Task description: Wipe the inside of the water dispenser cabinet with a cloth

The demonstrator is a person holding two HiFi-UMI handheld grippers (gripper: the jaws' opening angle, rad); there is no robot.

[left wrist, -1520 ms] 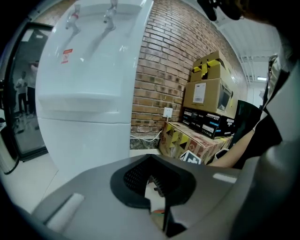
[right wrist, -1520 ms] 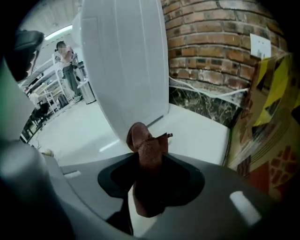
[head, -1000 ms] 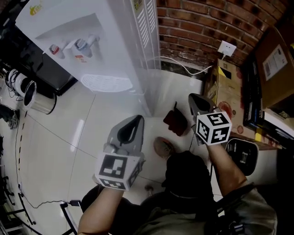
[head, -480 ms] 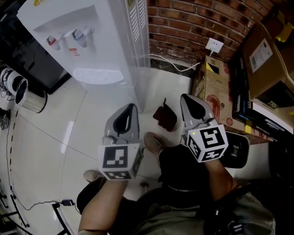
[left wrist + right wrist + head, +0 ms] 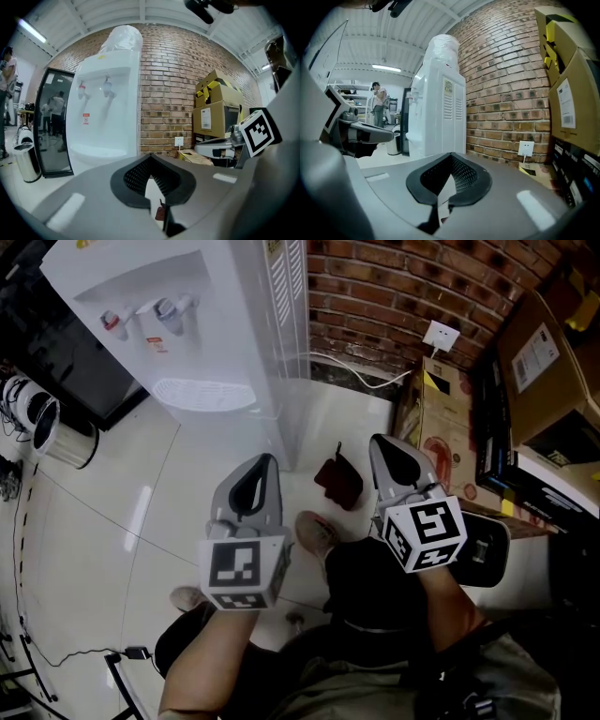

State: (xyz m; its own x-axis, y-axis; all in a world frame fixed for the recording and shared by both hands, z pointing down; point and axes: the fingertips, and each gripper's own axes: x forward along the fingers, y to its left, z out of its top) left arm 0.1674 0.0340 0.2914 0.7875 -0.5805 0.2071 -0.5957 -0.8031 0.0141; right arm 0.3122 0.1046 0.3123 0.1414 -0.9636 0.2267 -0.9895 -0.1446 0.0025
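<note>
Left gripper (image 5: 261, 474) and right gripper (image 5: 392, 451) hang side by side above the floor, facing the water dispenser (image 5: 187, 324), which stands well apart at upper left. Its cabinet is not in view. A dark red cloth (image 5: 339, 479) lies on the tiles near the dispenser base, between both tips. Recommended: spread one pair of jaws, descend, then pinch a raised fold. Both pairs are pressed together, holding and touching nothing.

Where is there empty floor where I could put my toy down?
The biggest bare floor is on the left, between the water dispenser, the metal bin and the shoe. A smaller patch lies between the dispenser and the cardboard boxes, past the dark red cloth. The right is crowded with boxes.
</note>
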